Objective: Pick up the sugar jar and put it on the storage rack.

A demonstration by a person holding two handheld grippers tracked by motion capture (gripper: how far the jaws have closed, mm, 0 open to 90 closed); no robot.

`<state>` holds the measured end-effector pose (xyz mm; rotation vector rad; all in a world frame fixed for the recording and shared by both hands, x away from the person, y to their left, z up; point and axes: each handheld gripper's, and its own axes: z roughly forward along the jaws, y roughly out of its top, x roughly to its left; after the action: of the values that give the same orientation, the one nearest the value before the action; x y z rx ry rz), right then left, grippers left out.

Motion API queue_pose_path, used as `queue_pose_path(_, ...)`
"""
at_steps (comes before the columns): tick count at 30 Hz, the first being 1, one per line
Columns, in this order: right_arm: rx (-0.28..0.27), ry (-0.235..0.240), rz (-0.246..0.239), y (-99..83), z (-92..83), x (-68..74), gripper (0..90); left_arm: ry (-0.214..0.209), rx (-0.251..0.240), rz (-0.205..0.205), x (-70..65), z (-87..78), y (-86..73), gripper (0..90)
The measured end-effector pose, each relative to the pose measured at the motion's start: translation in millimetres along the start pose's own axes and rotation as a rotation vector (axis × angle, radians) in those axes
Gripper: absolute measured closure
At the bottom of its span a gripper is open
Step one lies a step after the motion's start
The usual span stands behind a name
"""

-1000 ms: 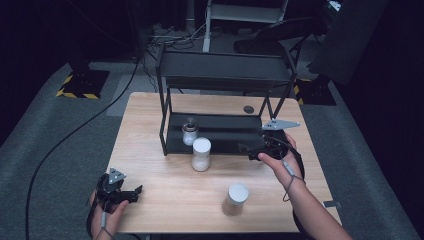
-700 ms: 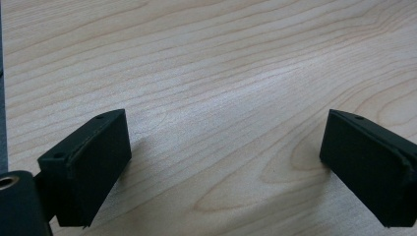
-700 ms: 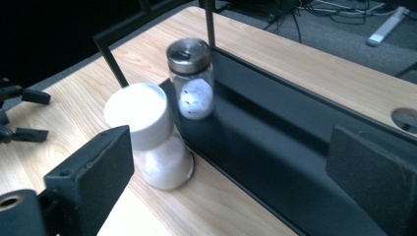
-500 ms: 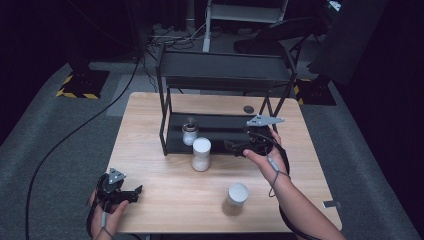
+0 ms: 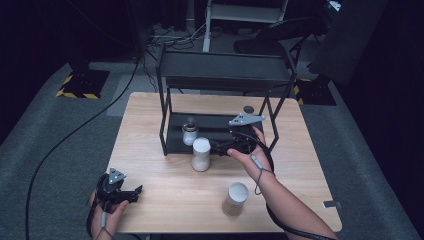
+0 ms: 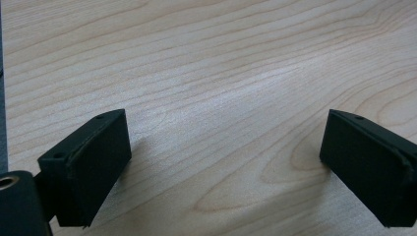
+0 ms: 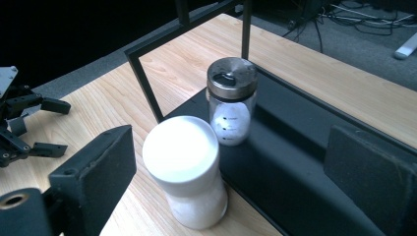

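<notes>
Right gripper view shows the right gripper fingers spread toward the white jar; left gripper fingers spread over bare table.

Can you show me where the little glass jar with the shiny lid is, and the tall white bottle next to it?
glass jar [image 7: 231, 105], right gripper view, on its glass body.
white bottle [image 7: 181, 150], right gripper view, on its flat top.
</notes>
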<state>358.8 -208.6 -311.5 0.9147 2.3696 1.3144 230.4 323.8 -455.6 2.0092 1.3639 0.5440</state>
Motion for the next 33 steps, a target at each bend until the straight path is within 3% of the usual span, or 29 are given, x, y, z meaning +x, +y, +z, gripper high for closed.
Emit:
queue_pose_path(16, 0.042, 0.045, 0.033, 5.1, 37.8, 7.4, 6.3, 0.000, 0.000, 0.000, 0.0, 0.0, 0.0, 4.6)
queue_pose_path(33, 0.125, 0.056, 0.016, 11.9, 67.3, 13.7, 8.1, 0.000, 0.000, 0.000, -0.1, 0.0, 0.0, 4.5)
